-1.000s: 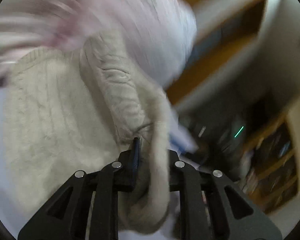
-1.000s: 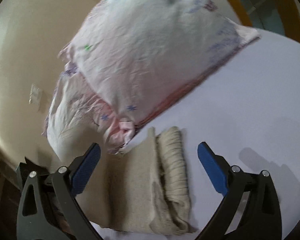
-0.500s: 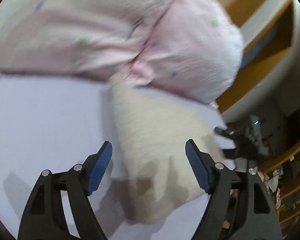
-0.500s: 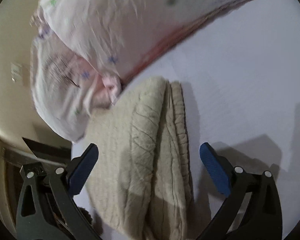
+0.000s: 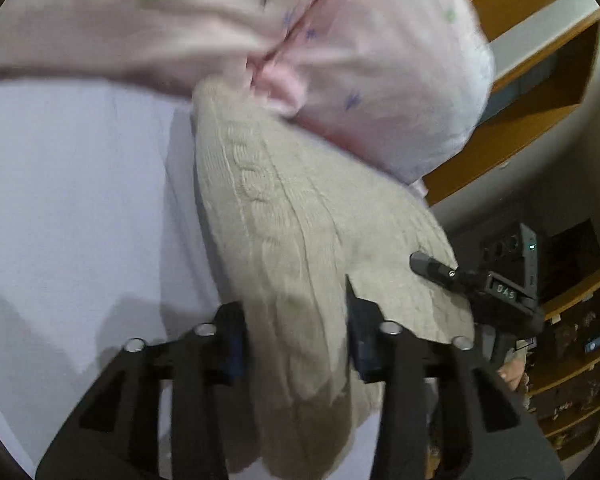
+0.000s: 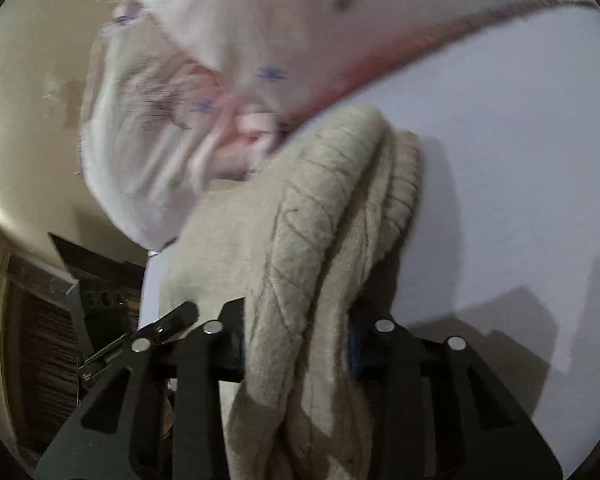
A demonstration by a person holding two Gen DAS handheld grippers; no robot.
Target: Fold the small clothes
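A folded beige cable-knit sweater (image 5: 284, 216) lies on the white table (image 5: 68, 200), its far end against a pink patterned pillow (image 5: 340, 48). My left gripper (image 5: 296, 336) is shut on the sweater's near edge, with the knit bunched between the jaws. In the right wrist view the same sweater (image 6: 324, 216) runs between the jaws of my right gripper (image 6: 296, 340), which is shut on its thick folded edge. The right gripper also shows in the left wrist view (image 5: 452, 276), at the sweater's right side.
The pink pillow (image 6: 228, 80) fills the far side of the table (image 6: 500, 152). Wooden shelves (image 5: 540, 80) stand beyond the table's right edge. A dark cabinet (image 6: 60, 320) lies off the table's left edge.
Both grippers were open half a second ago, straddling the folded sweater. Both have now moved in and closed on the sweater's near edge.
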